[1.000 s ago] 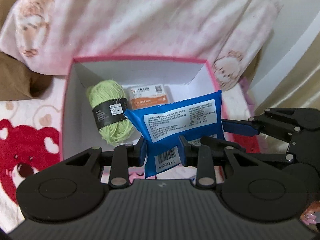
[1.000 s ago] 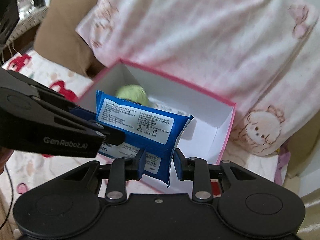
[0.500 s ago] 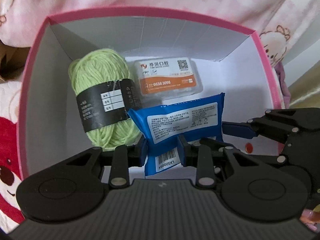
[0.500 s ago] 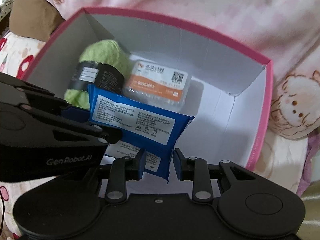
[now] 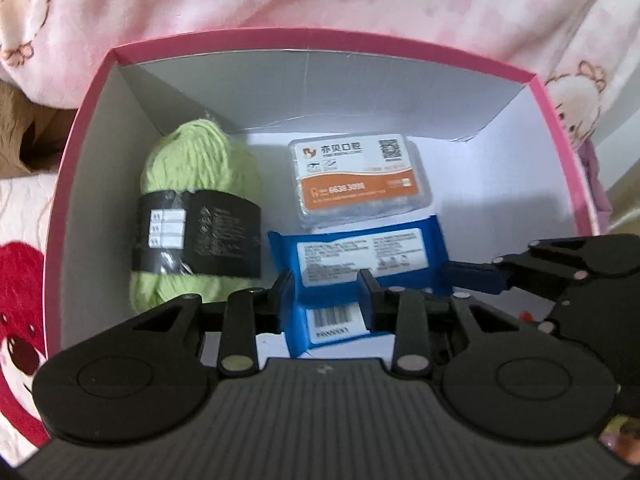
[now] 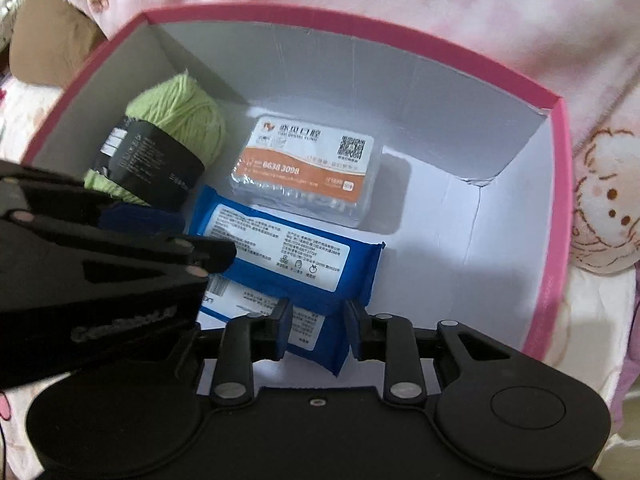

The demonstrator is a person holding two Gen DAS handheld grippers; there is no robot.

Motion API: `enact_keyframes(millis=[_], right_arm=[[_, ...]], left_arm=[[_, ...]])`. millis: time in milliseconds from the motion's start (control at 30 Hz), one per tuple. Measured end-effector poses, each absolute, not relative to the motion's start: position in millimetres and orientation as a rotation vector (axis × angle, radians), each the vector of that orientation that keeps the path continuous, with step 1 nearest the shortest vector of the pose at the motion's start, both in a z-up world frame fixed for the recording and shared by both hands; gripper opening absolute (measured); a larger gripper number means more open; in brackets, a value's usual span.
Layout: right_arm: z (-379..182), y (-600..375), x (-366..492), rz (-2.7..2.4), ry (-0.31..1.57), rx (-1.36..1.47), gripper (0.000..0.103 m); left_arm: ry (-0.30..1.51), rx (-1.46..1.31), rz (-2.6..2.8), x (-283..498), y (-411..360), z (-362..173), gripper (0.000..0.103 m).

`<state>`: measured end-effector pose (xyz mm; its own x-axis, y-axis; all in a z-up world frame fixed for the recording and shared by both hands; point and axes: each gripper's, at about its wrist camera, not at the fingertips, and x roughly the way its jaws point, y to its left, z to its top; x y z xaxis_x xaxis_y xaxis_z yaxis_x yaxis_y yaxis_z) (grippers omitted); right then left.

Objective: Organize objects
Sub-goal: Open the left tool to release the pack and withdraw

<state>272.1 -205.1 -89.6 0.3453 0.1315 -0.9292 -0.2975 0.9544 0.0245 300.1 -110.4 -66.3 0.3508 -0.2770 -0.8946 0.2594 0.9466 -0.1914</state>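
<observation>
**Blue packet set down inside pink box**

Left gripper (image 5: pixel 326 294) and right gripper (image 6: pixel 316 330) both pinch the blue wipes packet (image 5: pixel 360 256), low in the pink-rimmed box (image 5: pixel 304 34); the left jaws have just been easing wider. Beside it: green yarn (image 5: pixel 200 168) and a floss-pick case (image 5: pixel 356 180) printed "6638 3098".

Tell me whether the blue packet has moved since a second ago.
Yes. The blue packet has gone down into the pink box, from above its rim to beside the green yarn.

Each fisheye sits just behind its own hand-held gripper, looking steeply down along the fingers, close above the open pink box (image 5: pixel 558 128). Both views share the box interior; each also catches the other hand-held gripper beside it.
</observation>
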Motion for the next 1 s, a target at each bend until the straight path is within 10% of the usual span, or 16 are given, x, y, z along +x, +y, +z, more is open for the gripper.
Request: enact_keyframes(millis=[1000], right_arm=[[86,-236,80,0.505,0.94,-0.178,0.058]], left_arm=[[1.054,0.144,-0.469,135,-81,95,0.053]])
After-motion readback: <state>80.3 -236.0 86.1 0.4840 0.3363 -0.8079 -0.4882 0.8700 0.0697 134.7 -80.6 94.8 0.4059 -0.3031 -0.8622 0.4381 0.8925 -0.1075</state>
